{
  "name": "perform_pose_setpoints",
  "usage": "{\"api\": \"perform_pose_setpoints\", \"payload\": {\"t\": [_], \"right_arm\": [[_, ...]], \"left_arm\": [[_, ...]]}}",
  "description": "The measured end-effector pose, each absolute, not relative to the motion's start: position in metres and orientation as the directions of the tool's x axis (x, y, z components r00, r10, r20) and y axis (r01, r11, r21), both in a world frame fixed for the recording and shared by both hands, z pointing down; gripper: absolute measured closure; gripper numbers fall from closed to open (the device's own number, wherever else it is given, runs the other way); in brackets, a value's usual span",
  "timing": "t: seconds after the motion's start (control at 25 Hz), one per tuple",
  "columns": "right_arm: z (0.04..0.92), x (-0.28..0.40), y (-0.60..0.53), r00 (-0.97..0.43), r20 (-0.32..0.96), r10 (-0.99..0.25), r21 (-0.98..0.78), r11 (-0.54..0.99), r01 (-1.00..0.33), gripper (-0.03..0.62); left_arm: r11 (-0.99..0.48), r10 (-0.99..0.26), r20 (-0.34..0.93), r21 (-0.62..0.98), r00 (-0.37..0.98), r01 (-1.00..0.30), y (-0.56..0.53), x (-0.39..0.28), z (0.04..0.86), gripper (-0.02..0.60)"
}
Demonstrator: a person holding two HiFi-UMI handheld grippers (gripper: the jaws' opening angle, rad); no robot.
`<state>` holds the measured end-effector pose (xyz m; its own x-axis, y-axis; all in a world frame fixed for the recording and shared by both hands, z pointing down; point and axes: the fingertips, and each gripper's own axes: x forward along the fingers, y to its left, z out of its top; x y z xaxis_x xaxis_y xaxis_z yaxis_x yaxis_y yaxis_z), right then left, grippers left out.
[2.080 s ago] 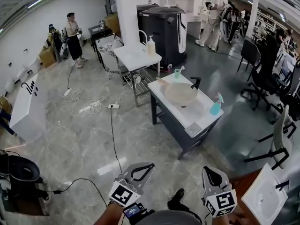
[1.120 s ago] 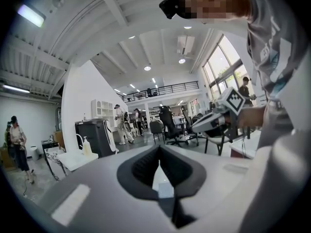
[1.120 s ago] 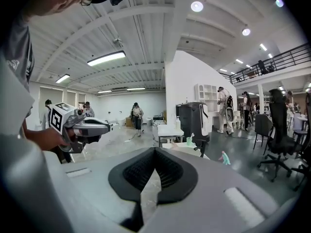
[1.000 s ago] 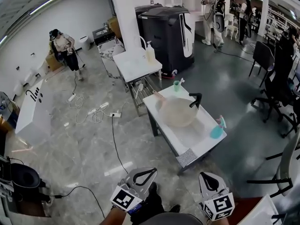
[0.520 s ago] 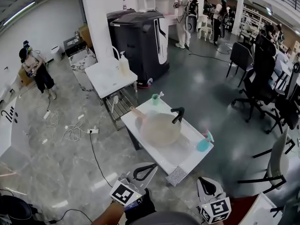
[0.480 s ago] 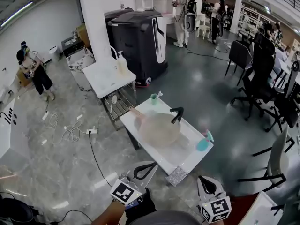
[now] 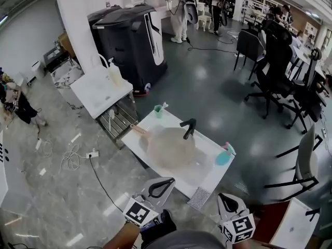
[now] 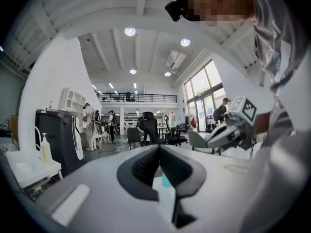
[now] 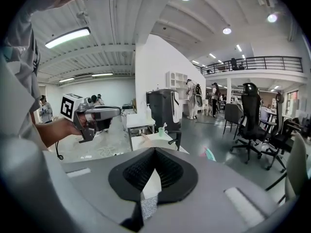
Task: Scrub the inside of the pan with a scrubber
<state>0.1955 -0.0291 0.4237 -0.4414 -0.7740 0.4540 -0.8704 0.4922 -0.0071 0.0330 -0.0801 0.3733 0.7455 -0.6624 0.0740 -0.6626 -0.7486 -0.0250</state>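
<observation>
A round pale pan (image 7: 171, 147) with a wooden handle (image 7: 138, 129) lies in the white sink table (image 7: 207, 173), under a black tap (image 7: 188, 127). A grey speckled scrubber pad (image 7: 198, 197) rests on the table's near corner and also shows low in the right gripper view, the pad (image 9: 147, 207) seen below the jaws. My left gripper (image 7: 168, 181) and right gripper (image 7: 224, 196) hang low in front of me, short of the table. Both are shut with nothing between the jaws. The left gripper (image 8: 159, 147) and right gripper (image 9: 154, 150) point toward the table.
A green cup (image 7: 158, 110) and a teal spray bottle (image 7: 224, 156) stand on the sink table. Behind are a second white table (image 7: 98, 90) with a soap bottle, a black machine (image 7: 129, 35), office chairs (image 7: 270, 61) at right, a floor cable (image 7: 98, 178) and another sink unit (image 7: 293, 227).
The head view has come closer to the sink table, which now sits nearer and more central. Both grippers stay low at the frame's bottom, still shut.
</observation>
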Motion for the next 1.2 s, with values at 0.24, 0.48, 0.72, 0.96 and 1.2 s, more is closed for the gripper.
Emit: {"api": "perform_pose_setpoints", "payload": {"t": [0.24, 0.48, 0.72, 0.96, 1.2], "right_arm": [[0.444, 0.176, -0.046, -0.396, 0.502, -0.769, 0.004, 0.459, -0.888, 0.592], [0.473, 0.159, -0.053, -0.386, 0.555, -0.737, -0.001, 0.463, -0.886, 0.591], [0.513, 0.154, -0.062, -0.408, 0.611, -0.678, -0.018, 0.504, -0.864, 0.591], [0.552, 0.158, -0.067, -0.427, 0.663, -0.615, -0.054, 0.53, -0.846, 0.582], [0.591, 0.159, -0.077, -0.433, 0.711, -0.554, -0.071, 0.557, -0.828, 0.571]], "left_arm": [[-0.772, -0.636, 0.075, -0.036, 0.768, -0.635, -0.103, 0.01, 0.385, 0.58], [-0.775, -0.632, 0.08, -0.048, 0.771, -0.63, -0.109, -0.011, 0.398, 0.58], [-0.751, -0.658, 0.11, -0.018, 0.745, -0.66, -0.111, -0.017, 0.413, 0.58], [-0.713, -0.694, 0.129, 0.011, 0.709, -0.701, -0.11, -0.021, 0.415, 0.58], [-0.675, -0.723, 0.175, 0.023, 0.668, -0.737, -0.114, -0.032, 0.434, 0.58]]}}
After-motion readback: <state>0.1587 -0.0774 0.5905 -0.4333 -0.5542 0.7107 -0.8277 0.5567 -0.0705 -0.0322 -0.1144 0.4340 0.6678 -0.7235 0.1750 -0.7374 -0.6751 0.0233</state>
